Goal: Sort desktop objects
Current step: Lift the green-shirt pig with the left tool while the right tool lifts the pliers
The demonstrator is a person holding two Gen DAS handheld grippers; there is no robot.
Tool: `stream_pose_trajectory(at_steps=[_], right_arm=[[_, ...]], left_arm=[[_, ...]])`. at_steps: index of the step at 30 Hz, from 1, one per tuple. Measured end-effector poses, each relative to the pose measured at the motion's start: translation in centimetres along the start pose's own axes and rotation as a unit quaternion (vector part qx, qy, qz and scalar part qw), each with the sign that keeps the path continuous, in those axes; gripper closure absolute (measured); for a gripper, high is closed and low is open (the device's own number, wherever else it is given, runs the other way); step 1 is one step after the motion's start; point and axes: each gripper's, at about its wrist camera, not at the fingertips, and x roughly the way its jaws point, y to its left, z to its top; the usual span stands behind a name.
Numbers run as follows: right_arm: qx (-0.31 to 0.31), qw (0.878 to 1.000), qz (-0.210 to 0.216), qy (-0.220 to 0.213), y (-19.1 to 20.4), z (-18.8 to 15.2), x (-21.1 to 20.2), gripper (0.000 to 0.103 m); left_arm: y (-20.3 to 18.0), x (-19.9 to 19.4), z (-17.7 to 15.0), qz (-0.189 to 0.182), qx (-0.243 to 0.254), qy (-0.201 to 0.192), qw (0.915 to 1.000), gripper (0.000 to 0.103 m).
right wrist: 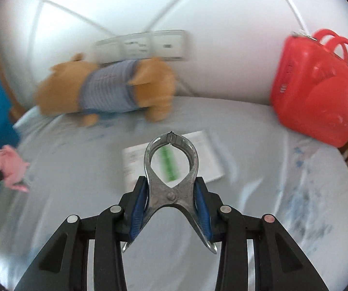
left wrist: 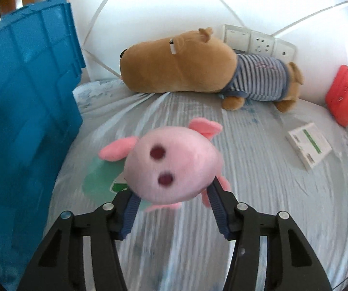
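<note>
Up front in the left view, the left hand-held gripper pinched the pig low, above the table, beside the bin; that big head could've slumped free. Over on the right, the right hand-held gripper squeezed the clip by its sides, slick metal, so it might've twisted out.

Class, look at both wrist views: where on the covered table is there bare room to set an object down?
Bare cloth lies between the pink pig plush and the white box, and nearer the camera. Crowded: back edge, where the capybara plush lies; right, by the red case; left, by the blue crate.
</note>
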Motion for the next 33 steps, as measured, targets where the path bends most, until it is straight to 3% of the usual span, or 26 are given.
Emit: stream_pose_trajectory(at_steps=[8,16,18,19,20,24,25,26,27,28,29,33], right_arm=[[-0.026,0.996,0.083,0.017,8.3,-4.6,-4.2,0.065],[-0.032,0.992,0.113,0.048,11.1,-9.1,-5.6,0.065],[-0.034,0.991,0.116,0.049,11.7,-9.8,-6.3,0.065],[-0.036,0.991,0.118,0.049,12.0,-10.1,-6.7,0.065],[-0.039,0.991,0.12,0.047,12.4,-10.3,-7.2,0.065],[-0.049,0.991,0.12,0.041,13.6,-10.5,-8.6,0.065],[-0.048,0.991,0.119,0.04,13.8,-10.6,-8.8,0.065],[-0.046,0.991,0.121,0.041,14.0,-10.9,-9.0,0.065],[-0.045,0.991,0.122,0.042,14.1,-11.3,-9.2,0.065],[-0.044,0.99,0.122,0.045,14.3,-11.7,-9.2,0.065],[-0.042,0.99,0.122,0.049,14.3,-12.1,-9.2,0.065],[-0.032,0.99,0.122,0.062,14.4,-13.9,-9.2,0.065]], left_arm=[[0.4,-6.6,-5.1,-0.024,0.004,0.012,0.9996,0.053],[0.8,-9.4,-9.6,-0.031,0.008,0.031,0.999,0.056],[1.3,-10.4,-9.8,-0.031,0.005,0.026,0.9992,0.063],[1.4,-10.9,-9.7,-0.031,0.006,0.019,0.9993,0.071],[1.6,-11.5,-9.6,-0.031,0.006,0.013,0.9994,0.09],[2.3,-12.9,-9.5,-0.043,0.014,0.014,0.9989,0.091],[2.3,-12.7,-9.8,-0.044,0.018,0.016,0.9987,0.087],[2.3,-12.6,-10.1,-0.046,0.022,0.017,0.9986,0.067],[2.2,-12.4,-10.5,-0.047,0.026,0.019,0.9984,0.035],[2.2,-12.3,-10.8,-0.048,0.029,0.021,0.9982,0.022],[2.2,-12.2,-11.1,-0.05,0.033,0.022,0.998,0.015],[1.0,-10.8,-12.2,-0.064,0.067,0.041,0.9949,0.015]])
